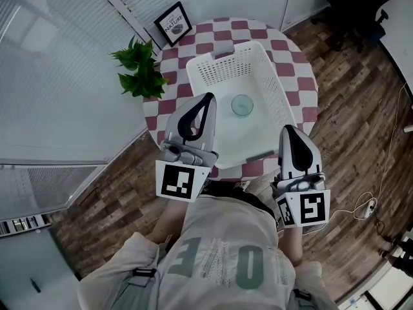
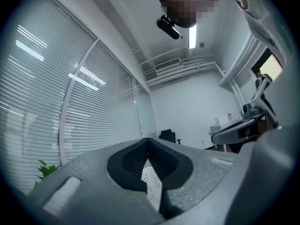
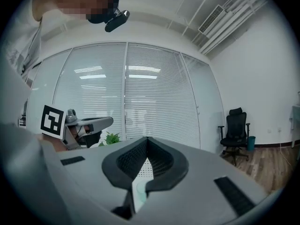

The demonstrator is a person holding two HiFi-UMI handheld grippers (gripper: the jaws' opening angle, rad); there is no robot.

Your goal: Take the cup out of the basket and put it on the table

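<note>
A clear glass cup [image 1: 242, 104] stands upright on the floor of the white perforated basket [image 1: 193, 66], which sits on the round checkered table [image 1: 297, 70]. My left gripper [image 1: 206, 98] hangs over the basket's near left rim, its tips a little left of the cup, jaws shut with nothing in them. My right gripper [image 1: 288, 129] is by the basket's near right corner, also shut and empty. In the left gripper view the jaws [image 2: 148, 139] meet, with a sliver of basket mesh [image 2: 152, 189] below them. In the right gripper view the gripper [image 3: 147, 138] is likewise closed.
A potted green plant [image 1: 139, 73] and a framed picture [image 1: 173, 23] stand at the table's far left edge. Window blinds lie to the left, wood floor to the right. A black office chair [image 3: 236, 125] stands across the room.
</note>
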